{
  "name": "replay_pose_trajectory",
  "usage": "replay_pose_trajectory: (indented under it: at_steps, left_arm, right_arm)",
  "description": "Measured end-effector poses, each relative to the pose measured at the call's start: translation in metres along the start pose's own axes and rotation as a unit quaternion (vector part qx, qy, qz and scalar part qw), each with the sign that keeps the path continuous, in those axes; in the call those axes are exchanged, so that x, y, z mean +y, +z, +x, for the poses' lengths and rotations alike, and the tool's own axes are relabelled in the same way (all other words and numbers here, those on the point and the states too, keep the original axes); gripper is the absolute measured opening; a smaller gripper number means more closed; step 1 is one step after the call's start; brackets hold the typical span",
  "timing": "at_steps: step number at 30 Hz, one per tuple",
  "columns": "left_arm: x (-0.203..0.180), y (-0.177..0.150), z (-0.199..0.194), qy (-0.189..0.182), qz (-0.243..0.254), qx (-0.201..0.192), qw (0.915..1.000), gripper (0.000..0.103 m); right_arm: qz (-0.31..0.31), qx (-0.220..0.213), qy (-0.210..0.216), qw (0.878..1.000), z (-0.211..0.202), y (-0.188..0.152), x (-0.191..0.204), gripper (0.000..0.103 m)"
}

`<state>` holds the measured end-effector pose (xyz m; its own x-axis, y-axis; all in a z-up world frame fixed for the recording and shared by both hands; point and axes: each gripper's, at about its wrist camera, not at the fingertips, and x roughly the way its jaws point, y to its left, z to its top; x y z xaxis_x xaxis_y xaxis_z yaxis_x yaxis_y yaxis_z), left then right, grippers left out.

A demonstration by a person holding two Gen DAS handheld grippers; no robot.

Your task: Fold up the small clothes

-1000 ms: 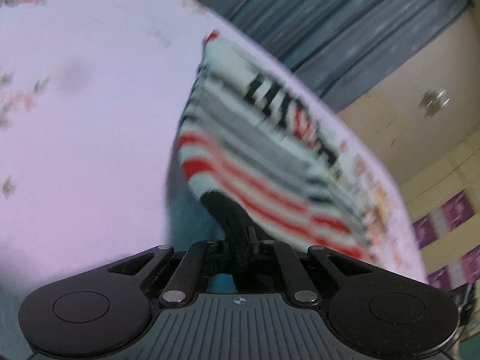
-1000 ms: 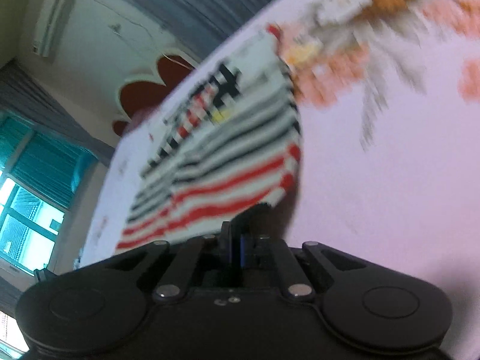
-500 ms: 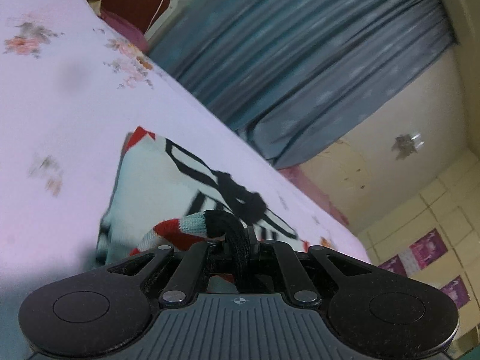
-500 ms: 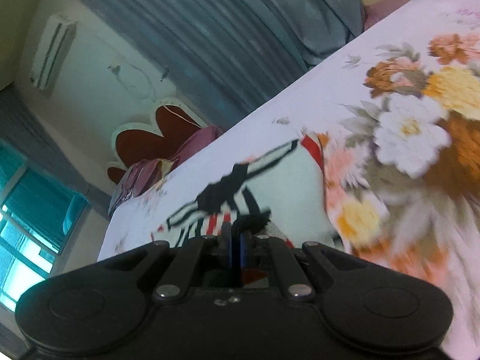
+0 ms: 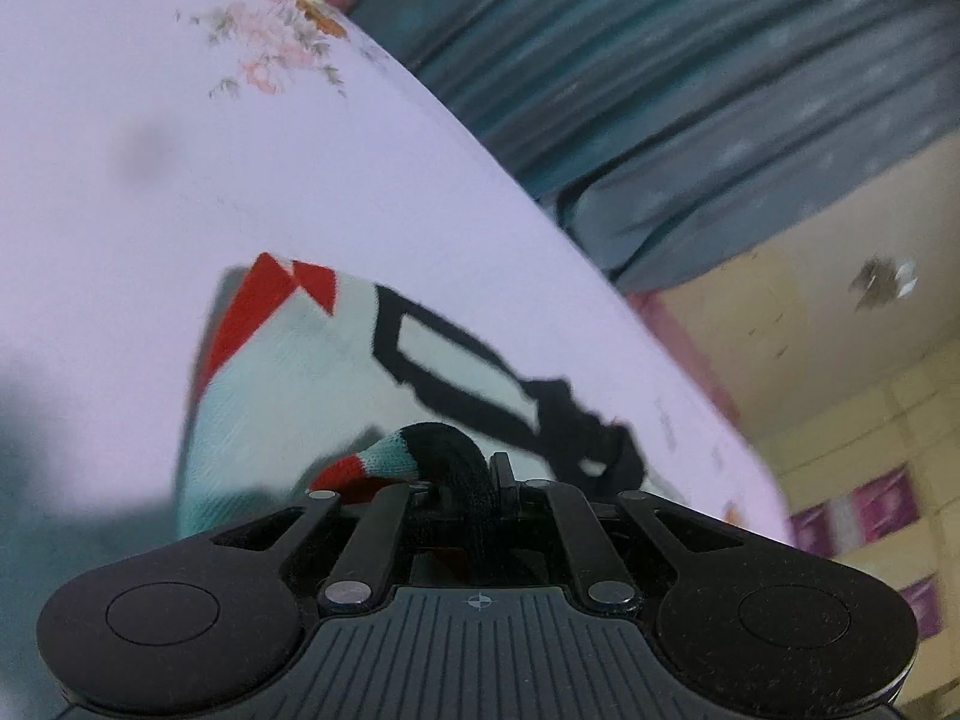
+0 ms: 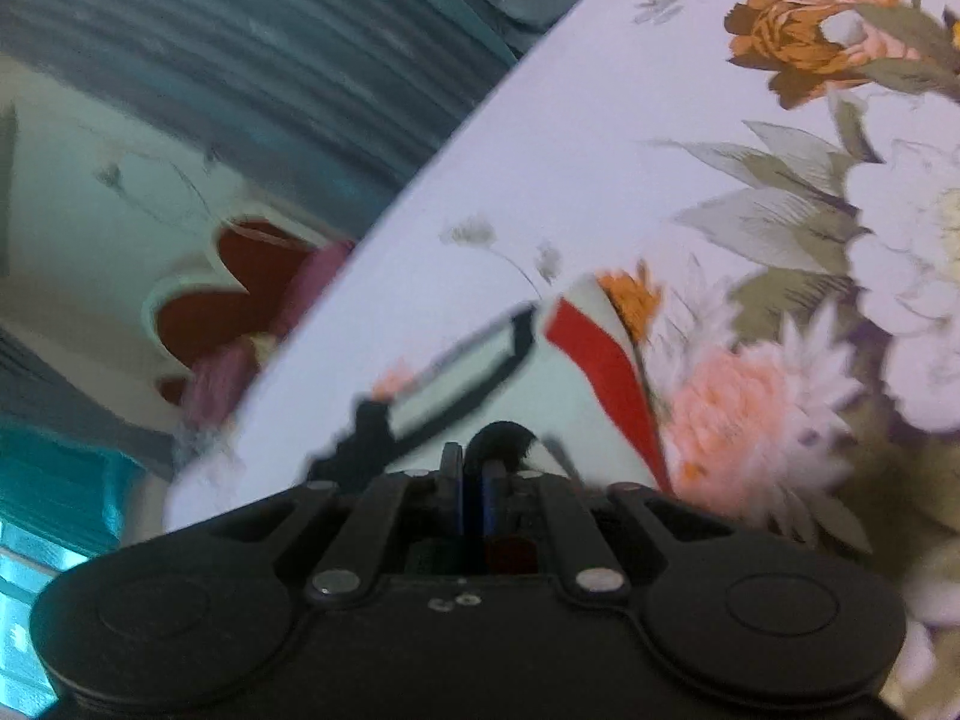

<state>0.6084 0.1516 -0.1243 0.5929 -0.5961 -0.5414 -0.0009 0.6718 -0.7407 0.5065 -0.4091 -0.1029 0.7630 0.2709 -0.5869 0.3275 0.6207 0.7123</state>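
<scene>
A small striped garment, pale mint with red and black bands, lies on the floral bedsheet (image 5: 180,192). In the left wrist view the garment (image 5: 288,384) spreads just beyond my left gripper (image 5: 465,483), which is shut on its black-edged hem. In the right wrist view the garment (image 6: 540,384) lies ahead of my right gripper (image 6: 474,468), which is shut on another black-edged part of the hem. Both grippers sit low over the cloth. The gripped edges fold over the part lying flat.
The bed's far edge runs diagonally in both views. Grey-blue curtains (image 5: 690,90) hang behind it. A red headboard (image 6: 240,288) and pink pillows (image 6: 222,372) show at the left of the right wrist view. Large printed flowers (image 6: 840,240) cover the sheet to the right.
Both grippers have carried the held hem forward and down over the garment. The striped face seen a second ago is now folded under, and the plain mint side shows.
</scene>
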Motion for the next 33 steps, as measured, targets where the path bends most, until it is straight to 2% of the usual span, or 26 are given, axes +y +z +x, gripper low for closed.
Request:
replay_pose_trajectory:
  at_steps: [1,2,3,4,6,8,10,11,12,13,16,18,19,21,22,23,26,28,30,33]
  left_arm:
    - [0.002,0.001,0.004,-0.008,-0.012,0.001,0.9999,0.007]
    - [0.003,0.000,0.005,-0.016,-0.017,0.003,0.9997,0.013]
    - [0.003,0.001,0.008,-0.022,-0.019,0.002,0.9996,0.034]
    - [0.002,0.001,0.008,-0.027,-0.021,-0.006,0.9994,0.058]
    - [0.000,0.003,0.002,-0.049,-0.029,-0.033,0.9978,0.078]
    - [-0.007,0.007,-0.006,-0.042,-0.012,-0.046,0.9980,0.078]
    - [-0.015,0.011,-0.014,-0.006,0.043,-0.038,0.9983,0.077]
    - [-0.021,0.010,-0.019,0.019,0.086,-0.031,0.9956,0.073]
    - [-0.023,0.010,-0.021,0.042,0.120,-0.026,0.9916,0.056]
    - [-0.027,0.007,-0.023,0.062,0.155,-0.017,0.9858,0.044]
    - [-0.043,-0.007,-0.018,0.107,0.257,0.023,0.9603,0.031]
    - [-0.059,-0.018,-0.004,0.136,0.323,0.034,0.9358,0.031]
    - [-0.065,-0.020,0.004,0.144,0.342,0.034,0.9280,0.031]
    - [-0.070,-0.017,0.018,0.158,0.353,0.033,0.9217,0.031]
    - [-0.075,-0.013,0.026,0.165,0.355,0.025,0.9197,0.032]
    - [-0.078,-0.005,0.033,0.169,0.349,0.017,0.9217,0.032]
    - [-0.075,0.011,0.039,0.158,0.312,0.002,0.9367,0.032]
    - [-0.073,0.013,0.042,0.150,0.302,-0.003,0.9413,0.032]
    - [-0.068,0.010,0.037,0.142,0.300,-0.005,0.9432,0.032]
    - [-0.060,0.006,0.040,0.139,0.310,0.008,0.9405,0.032]
  right_arm:
    - [0.007,-0.016,0.005,1.000,-0.001,0.001,-0.002,0.034]
    - [0.010,-0.034,0.003,0.999,-0.003,0.003,-0.003,0.043]
    - [0.008,-0.051,0.003,0.999,-0.006,0.004,-0.004,0.051]
    - [0.006,-0.058,0.008,0.998,-0.007,0.007,-0.003,0.052]
    - [0.006,-0.064,0.014,0.998,-0.010,0.011,-0.004,0.052]
    - [-0.012,-0.069,0.011,0.997,-0.019,0.014,-0.001,0.049]
    - [-0.048,-0.057,0.000,0.997,-0.028,0.011,0.003,0.038]
    - [-0.079,-0.049,-0.014,0.996,-0.032,0.008,0.007,0.034]
    - [-0.124,-0.039,-0.029,0.991,-0.038,-0.002,0.012,0.029]
    - [-0.154,-0.024,-0.041,0.987,-0.042,-0.007,0.015,0.025]
    - [-0.254,0.031,-0.070,0.964,-0.045,-0.035,0.024,0.023]
    - [-0.322,0.063,-0.089,0.941,-0.033,-0.052,0.034,0.020]
    - [-0.349,0.066,-0.097,0.930,-0.025,-0.057,0.041,0.020]
    - [-0.370,0.059,-0.106,0.921,-0.008,-0.053,0.053,0.020]
    - [-0.369,0.057,-0.103,0.922,0.000,-0.048,0.057,0.019]
    - [-0.363,0.048,-0.102,0.925,0.009,-0.041,0.062,0.019]
    - [-0.320,0.006,-0.120,0.940,0.025,-0.018,0.064,0.022]
    - [-0.287,-0.022,-0.125,0.949,0.023,-0.008,0.061,0.029]
    - [-0.272,-0.032,-0.112,0.955,0.013,-0.006,0.057,0.030]
    - [-0.292,-0.025,-0.107,0.950,0.004,-0.010,0.052,0.036]
